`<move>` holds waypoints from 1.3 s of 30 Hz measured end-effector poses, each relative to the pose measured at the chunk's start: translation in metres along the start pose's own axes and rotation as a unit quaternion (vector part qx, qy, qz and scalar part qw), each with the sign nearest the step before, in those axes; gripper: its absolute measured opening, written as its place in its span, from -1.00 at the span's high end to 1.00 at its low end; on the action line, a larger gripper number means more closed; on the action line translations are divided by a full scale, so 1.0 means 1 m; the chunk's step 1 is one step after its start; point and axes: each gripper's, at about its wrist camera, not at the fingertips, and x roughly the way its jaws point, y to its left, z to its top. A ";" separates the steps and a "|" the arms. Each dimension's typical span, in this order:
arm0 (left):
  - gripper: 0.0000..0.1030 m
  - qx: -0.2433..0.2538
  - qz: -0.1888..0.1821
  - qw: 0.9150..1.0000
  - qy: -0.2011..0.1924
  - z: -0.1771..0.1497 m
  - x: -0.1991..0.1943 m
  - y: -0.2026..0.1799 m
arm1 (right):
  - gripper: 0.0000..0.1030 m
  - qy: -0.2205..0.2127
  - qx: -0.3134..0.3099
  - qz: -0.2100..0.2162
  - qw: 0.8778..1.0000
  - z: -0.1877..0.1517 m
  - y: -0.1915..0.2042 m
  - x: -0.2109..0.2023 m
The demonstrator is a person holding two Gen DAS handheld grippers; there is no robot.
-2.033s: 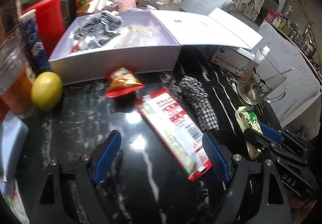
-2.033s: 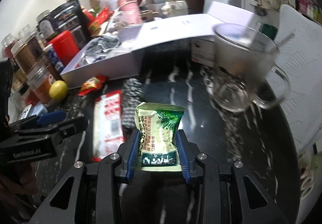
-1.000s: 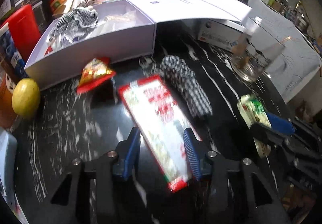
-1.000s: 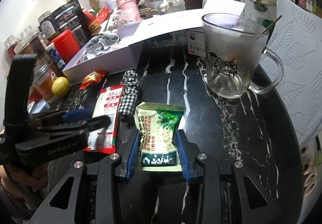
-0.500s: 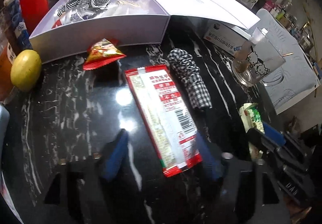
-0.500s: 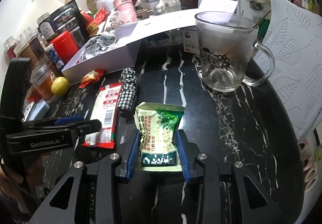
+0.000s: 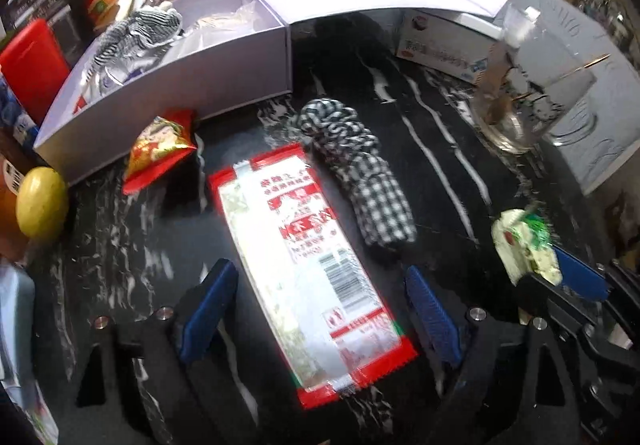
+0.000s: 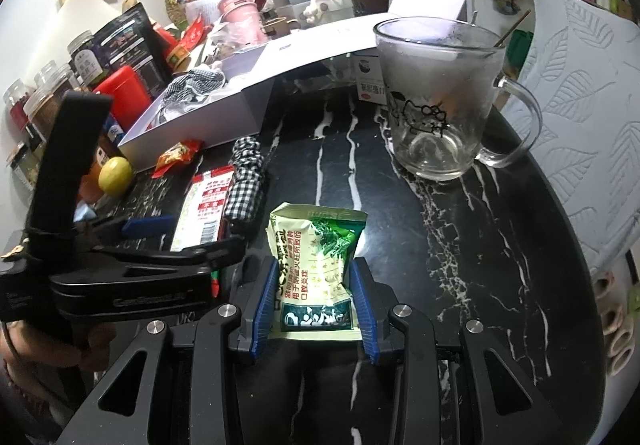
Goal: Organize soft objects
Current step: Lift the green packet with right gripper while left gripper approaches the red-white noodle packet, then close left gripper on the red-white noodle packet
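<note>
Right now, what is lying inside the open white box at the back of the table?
Inside the white box a black-and-white checked cloth lies on top, with clear crinkled plastic wrapping beside it. Whatever is below them is covered, and the near wall hides the bottom.

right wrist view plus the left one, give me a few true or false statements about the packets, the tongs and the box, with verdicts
1. The right tongs grip a green packet. True.
2. The long red and white packet sits inside the white box. False: it lies on the black marble table, between the opening pads of the left tongs, which do not press on it.
3. The checked cloth lies right beside the long packet. True.
4. The glass mug lies on its side. False: it stands upright.
5. The white box is closed. False: it is open, with striped cloth inside.
</note>
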 end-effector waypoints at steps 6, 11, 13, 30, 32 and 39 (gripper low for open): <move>-0.22 0.013 -0.005 0.999 -0.040 -0.006 -0.008 0.005 | 0.30 0.003 0.000 0.004 1.000 -0.001 -0.001 0.001; -0.05 0.025 -0.016 0.998 -0.046 -0.011 -0.017 0.007 | 0.30 0.001 -0.004 0.002 1.000 -0.001 -0.002 0.001; -0.04 0.031 -0.023 0.998 -0.046 -0.019 -0.022 0.008 | 0.30 -0.001 -0.008 0.002 1.000 -0.002 -0.001 0.000; -0.06 0.054 -0.043 0.997 -0.034 -0.072 -0.046 0.018 | 0.30 0.030 -0.022 0.024 0.999 -0.023 0.013 0.001; -0.13 0.044 -0.033 0.998 -0.037 -0.070 -0.044 0.018 | 0.30 0.030 -0.022 0.025 0.999 -0.024 0.015 0.002; -0.15 0.032 -0.018 0.998 -0.057 -0.064 -0.037 0.019 | 0.27 0.039 -0.023 0.029 0.999 -0.025 0.018 0.008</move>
